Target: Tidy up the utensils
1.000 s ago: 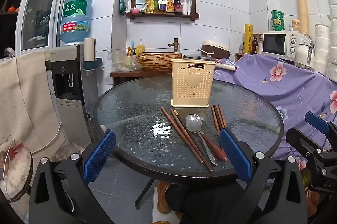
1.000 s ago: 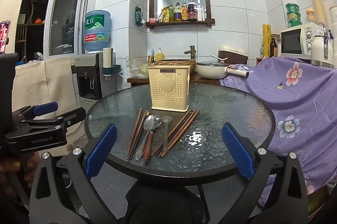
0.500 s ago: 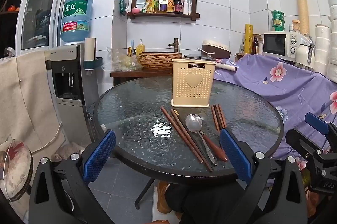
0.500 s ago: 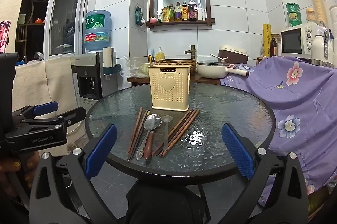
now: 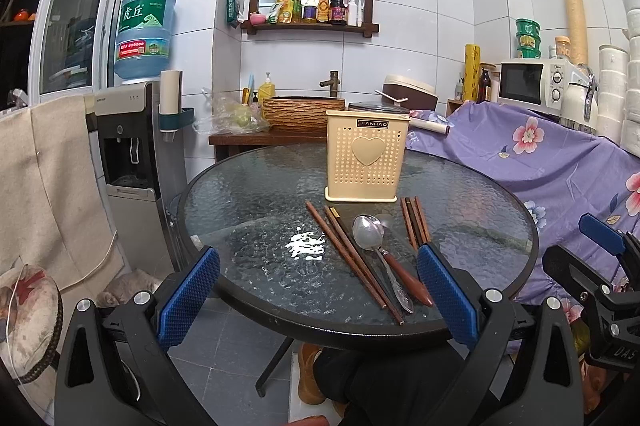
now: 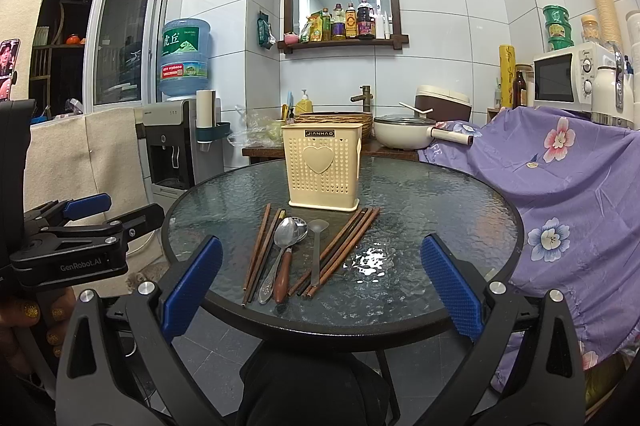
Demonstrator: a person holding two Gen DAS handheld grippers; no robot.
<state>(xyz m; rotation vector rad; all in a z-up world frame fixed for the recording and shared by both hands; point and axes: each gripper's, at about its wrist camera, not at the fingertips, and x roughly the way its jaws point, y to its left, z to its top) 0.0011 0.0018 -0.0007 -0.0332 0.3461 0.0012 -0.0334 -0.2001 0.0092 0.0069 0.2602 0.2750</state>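
A cream perforated utensil holder (image 5: 366, 156) (image 6: 323, 166) stands upright on a round glass table (image 5: 256, 218) (image 6: 420, 202). In front of it lie brown chopsticks (image 5: 352, 258) (image 6: 260, 250), more chopsticks (image 5: 416, 222) (image 6: 340, 250), a metal spoon (image 5: 370, 234) (image 6: 286, 236) with a wooden-handled utensil (image 6: 283, 278) beside it, and a grey ladle-like spoon (image 6: 317, 246). My left gripper (image 5: 316, 290) is open and empty, short of the table's near edge. My right gripper (image 6: 320, 290) is open and empty too, also short of the edge.
A purple floral cloth (image 5: 540, 162) covers furniture at the right. A water dispenser (image 5: 132, 146) stands left of the table. A side table behind holds a basket (image 5: 302, 112) and a pot (image 6: 404, 136). The other gripper shows at each view's edge.
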